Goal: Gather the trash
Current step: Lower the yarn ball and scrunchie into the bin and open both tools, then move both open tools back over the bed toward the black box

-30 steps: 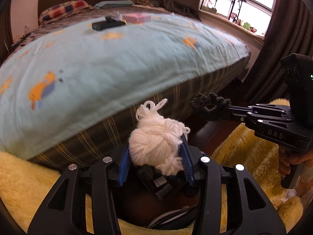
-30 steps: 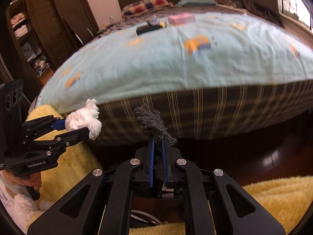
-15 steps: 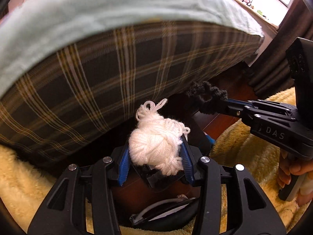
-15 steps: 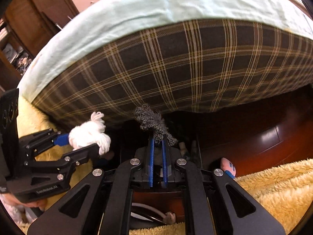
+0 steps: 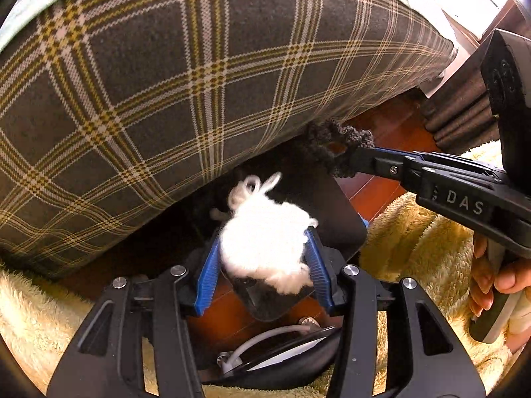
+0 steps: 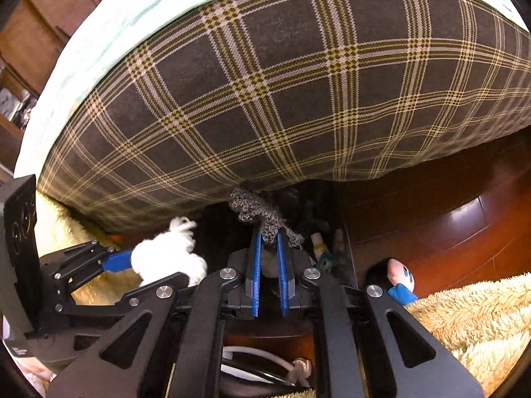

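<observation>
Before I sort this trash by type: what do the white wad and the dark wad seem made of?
White wad: likely soft yarn, matte and fluffy; loose strand loops stick out on top. Dark wad: apparently knitted or crocheted grey yarn, matte; visible stitch texture. Fibre type cannot be told.

Both wrist views low, near, facing plaid bedside (image 5: 159,106); shared.
</observation>
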